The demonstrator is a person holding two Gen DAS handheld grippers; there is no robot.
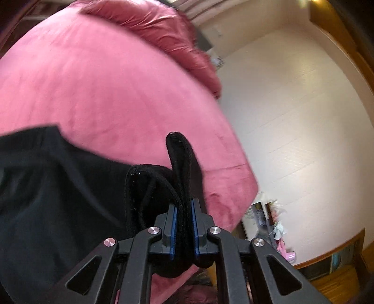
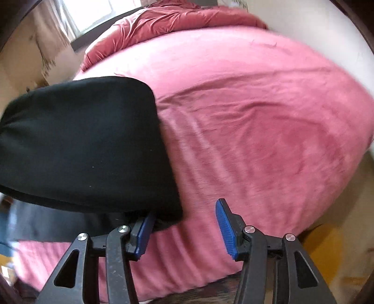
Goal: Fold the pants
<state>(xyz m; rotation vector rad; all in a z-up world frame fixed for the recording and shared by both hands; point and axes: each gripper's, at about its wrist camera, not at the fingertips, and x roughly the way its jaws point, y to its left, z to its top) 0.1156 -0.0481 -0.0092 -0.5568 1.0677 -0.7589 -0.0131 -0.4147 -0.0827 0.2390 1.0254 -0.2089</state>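
Observation:
The black pants lie on a pink bed cover. In the left wrist view my left gripper is shut on a thick bunched edge of the pants, lifted off the bed, and folds of the hem stick up past the blue pads. In the right wrist view the pants form a broad black slab at the left. My right gripper stands open just above the cover. Its left fingertip sits at the pants' near right corner, and only pink cover shows between its fingers.
A crumpled pink duvet is heaped at the far end of the bed, below a window. Right of the bed lies pale floor with a small pile of packages near the bed's corner.

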